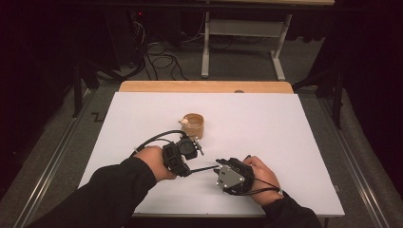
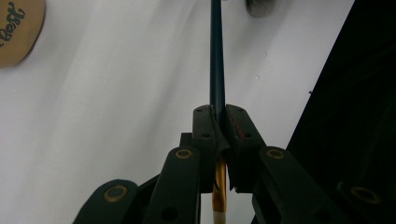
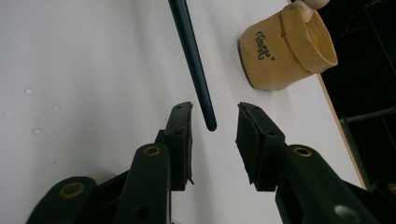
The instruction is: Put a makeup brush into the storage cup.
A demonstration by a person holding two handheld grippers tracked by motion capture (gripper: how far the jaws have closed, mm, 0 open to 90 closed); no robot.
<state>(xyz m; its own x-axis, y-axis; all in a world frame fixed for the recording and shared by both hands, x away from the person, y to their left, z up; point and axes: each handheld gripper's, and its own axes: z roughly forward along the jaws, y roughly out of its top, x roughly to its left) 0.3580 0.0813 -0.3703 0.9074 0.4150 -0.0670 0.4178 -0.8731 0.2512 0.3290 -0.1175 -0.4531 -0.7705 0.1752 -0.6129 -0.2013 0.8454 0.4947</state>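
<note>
Overhead view faces forward; gripper views share cup [image 3: 287, 51].

Readable text: one word, on the mug.

The tan ceramic mug [image 3: 287, 51] carries dark cursive lettering on its side; in the right gripper view it reads as "Best", tilted with the mug's wall. In the left gripper view the same lettering sits at the frame's top left on the mug [image 2: 18, 28], cut off by the edge, with "Best" legible. In the high view the mug [image 1: 194, 124] is too small to make out any lettering. The dark rod [image 3: 191, 60], the jaws and the white worktop [image 1: 266, 133] bear no legible marks, labels or numbers.
</note>
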